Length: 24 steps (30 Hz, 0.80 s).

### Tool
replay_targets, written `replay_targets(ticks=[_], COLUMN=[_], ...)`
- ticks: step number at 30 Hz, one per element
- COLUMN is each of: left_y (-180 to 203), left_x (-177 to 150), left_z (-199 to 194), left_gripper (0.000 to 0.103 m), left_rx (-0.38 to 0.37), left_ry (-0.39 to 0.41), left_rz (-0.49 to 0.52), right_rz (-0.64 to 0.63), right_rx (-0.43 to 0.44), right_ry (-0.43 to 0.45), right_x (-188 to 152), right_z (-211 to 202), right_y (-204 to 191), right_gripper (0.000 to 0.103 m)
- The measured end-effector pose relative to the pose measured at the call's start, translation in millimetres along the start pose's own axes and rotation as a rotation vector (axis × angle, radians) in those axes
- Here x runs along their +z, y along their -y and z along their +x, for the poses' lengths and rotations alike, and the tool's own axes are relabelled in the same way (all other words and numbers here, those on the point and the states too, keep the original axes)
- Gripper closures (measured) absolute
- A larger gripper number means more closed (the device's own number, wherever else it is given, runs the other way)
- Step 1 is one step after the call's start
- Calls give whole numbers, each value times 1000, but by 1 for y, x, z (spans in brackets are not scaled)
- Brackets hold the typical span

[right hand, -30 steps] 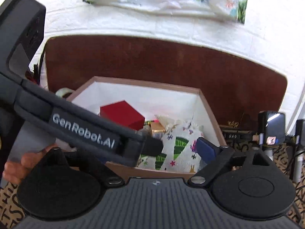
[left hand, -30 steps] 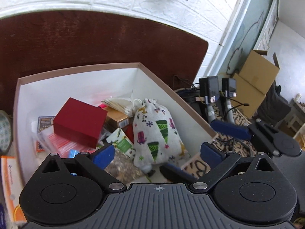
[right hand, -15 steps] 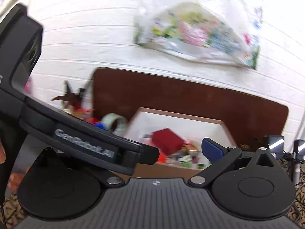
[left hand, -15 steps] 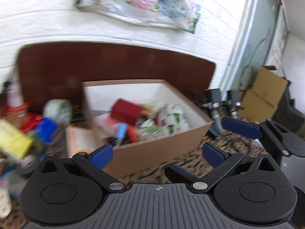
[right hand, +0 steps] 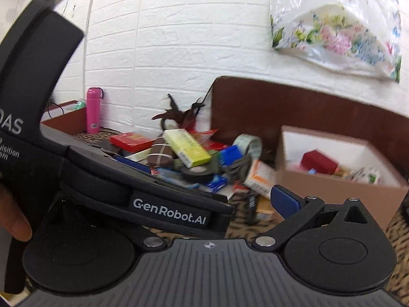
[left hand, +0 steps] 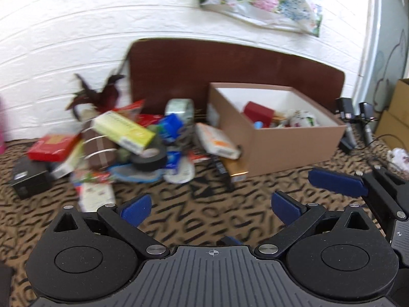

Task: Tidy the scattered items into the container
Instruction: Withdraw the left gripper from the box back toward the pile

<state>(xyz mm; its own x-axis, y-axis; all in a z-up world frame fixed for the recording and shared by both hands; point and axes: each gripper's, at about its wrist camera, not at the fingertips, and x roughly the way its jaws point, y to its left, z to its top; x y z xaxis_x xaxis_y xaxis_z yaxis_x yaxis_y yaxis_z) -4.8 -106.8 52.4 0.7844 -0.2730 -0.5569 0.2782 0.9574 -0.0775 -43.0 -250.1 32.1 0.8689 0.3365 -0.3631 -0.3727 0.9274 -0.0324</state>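
A: Where did the container stand?

B: The brown box (left hand: 283, 143) stood at the right of the patterned surface (left hand: 204, 204), against a dark brown board (left hand: 230, 64). Inside lay a red box (left hand: 258, 113) and a printed fabric pouch (left hand: 303, 120); other contents were blurred.

A: And the scattered items?

B: They were heaped just left of the brown box: a yellow-green carton (left hand: 122, 130) on top, a black tape roll (left hand: 149, 157) below it, a blue block (left hand: 171, 124), a pale tape roll (left hand: 180, 108) and a white-and-orange packet (left hand: 217, 142) leaning beside the box wall. A flat red box (left hand: 51, 147) and a black box (left hand: 29, 177) lay further left.

A: The claws?

B: The left claw (left hand: 212, 208) was spread apart and held nothing, above bare surface. The right claw (left hand: 334, 181) appeared at the right edge; only one blue finger (right hand: 285, 200) showed in its own view, the left device covering the other, so its state could not be told.
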Motion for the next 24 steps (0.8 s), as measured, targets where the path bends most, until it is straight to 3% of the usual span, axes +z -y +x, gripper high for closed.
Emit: replay_targets(ticks=[9, 24], left_y=[-44, -69], left_x=[-19, -32], left_z=[-8, 2], left_gripper=[0, 0], left_rx=[86, 90], left_ry=[-37, -71], left_rz=[-92, -129], right_rz=[23, 46], right_rx=[42, 60], right_ry=[-68, -137], right_x=[-8, -12], right_z=[10, 27], right_y=[-39, -51], right_gripper=[0, 0])
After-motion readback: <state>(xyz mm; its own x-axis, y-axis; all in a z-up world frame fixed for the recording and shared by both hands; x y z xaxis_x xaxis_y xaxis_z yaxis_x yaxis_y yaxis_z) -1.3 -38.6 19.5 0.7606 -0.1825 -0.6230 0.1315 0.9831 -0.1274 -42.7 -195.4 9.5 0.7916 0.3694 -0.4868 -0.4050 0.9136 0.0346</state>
